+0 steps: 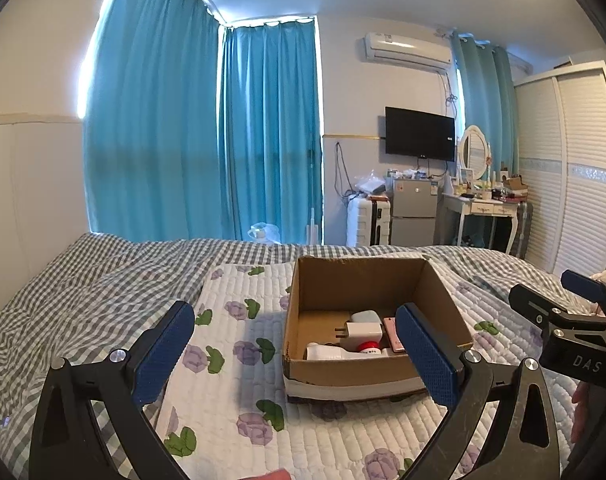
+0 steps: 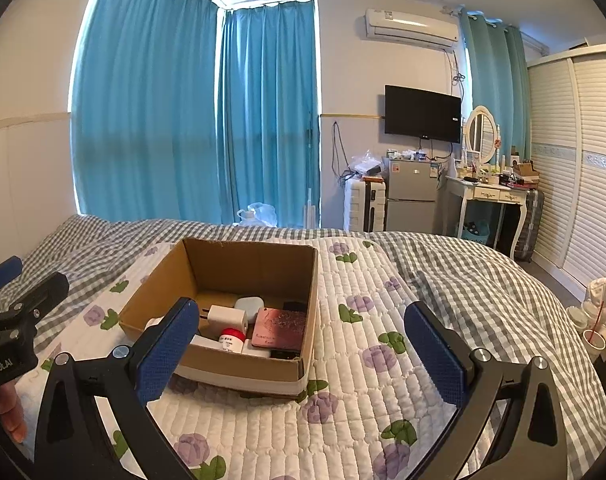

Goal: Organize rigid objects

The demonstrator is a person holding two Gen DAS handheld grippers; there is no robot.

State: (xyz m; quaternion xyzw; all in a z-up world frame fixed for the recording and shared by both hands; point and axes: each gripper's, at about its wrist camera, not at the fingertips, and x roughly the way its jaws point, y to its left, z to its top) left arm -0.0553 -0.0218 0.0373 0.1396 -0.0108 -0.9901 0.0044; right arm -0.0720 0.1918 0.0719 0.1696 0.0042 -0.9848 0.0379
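An open cardboard box stands on a white floral quilted mat on the bed. Inside lie a white plug charger, a pale blue case, a small bottle with a red cap, a pink card-like case and a white item. My left gripper is open and empty, held in front of the box. My right gripper is open and empty, just right of the box.
The bed has a grey checked cover. Beyond its far edge are teal curtains, a suitcase, a small fridge, a dressing table and a wardrobe. A cream bag lies at the right.
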